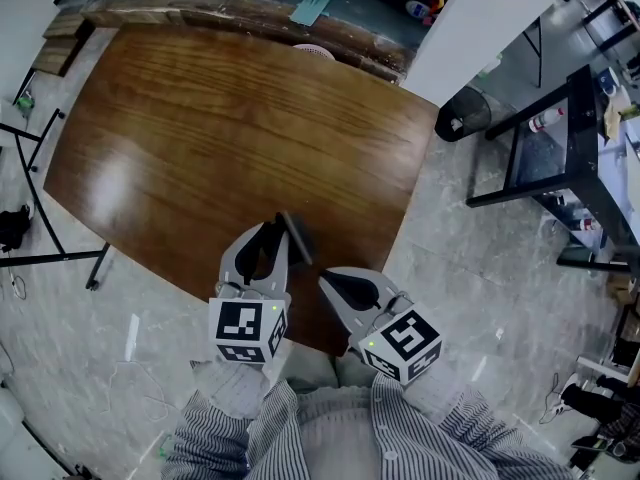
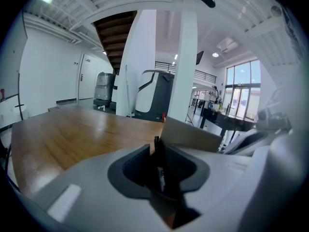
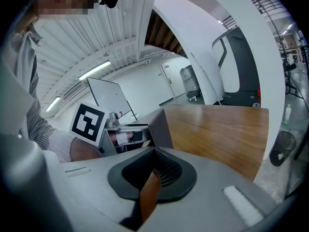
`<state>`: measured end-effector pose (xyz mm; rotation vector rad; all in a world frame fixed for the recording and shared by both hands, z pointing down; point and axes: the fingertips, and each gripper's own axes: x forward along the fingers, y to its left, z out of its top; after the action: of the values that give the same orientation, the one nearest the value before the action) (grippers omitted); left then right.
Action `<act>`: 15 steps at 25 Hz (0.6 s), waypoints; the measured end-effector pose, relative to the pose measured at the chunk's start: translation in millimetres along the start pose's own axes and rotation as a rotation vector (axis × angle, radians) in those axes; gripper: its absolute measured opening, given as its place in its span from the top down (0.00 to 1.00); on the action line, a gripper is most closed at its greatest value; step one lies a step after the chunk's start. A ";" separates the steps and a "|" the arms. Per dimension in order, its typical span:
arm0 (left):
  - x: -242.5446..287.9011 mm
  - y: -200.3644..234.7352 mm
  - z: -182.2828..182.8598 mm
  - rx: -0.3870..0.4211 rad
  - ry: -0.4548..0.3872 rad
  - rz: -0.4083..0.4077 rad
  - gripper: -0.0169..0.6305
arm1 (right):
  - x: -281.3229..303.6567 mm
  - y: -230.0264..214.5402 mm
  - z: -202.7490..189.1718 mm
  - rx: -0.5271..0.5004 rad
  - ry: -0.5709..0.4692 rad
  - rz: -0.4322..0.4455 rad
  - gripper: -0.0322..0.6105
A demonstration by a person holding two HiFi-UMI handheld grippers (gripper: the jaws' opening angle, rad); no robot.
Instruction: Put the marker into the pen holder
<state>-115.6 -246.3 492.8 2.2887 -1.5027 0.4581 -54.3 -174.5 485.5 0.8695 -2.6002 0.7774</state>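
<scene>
We see both grippers at the near edge of the wooden counter [image 1: 220,138], side by side, marker cubes toward us. The left gripper [image 1: 272,240] is clamped on the marker [image 2: 160,172], a thin dark stick w/ a pale label, upright betw. the jaws, its black tip poking just above them. The right gripper [image 1: 336,288] sits just beside it, jaws drawn together w/ nothing in them; only a sliver of brown counter shows thru the slit. Striped sleeves [image 1: 250,433] fill the bottom of the head view. A black frame stand [image 1: 560,158] is on the floor, well off to the right.
</scene>
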 end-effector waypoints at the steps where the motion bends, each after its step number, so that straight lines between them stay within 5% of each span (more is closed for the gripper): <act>1: -1.4 -0.2 1.0 -0.009 -0.005 -0.003 0.83 | -0.2 0.7 0.6 -0.003 -0.002 0.001 0.95; 15: -75.3 -42.9 20.4 -0.104 -0.062 -0.031 0.95 | -27.9 29.4 30.7 -0.128 -0.043 0.037 0.95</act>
<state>-103.2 -179.5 435.2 2.2605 -1.4811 0.2959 -54.0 -159.4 437.0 0.8117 -2.6768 0.6003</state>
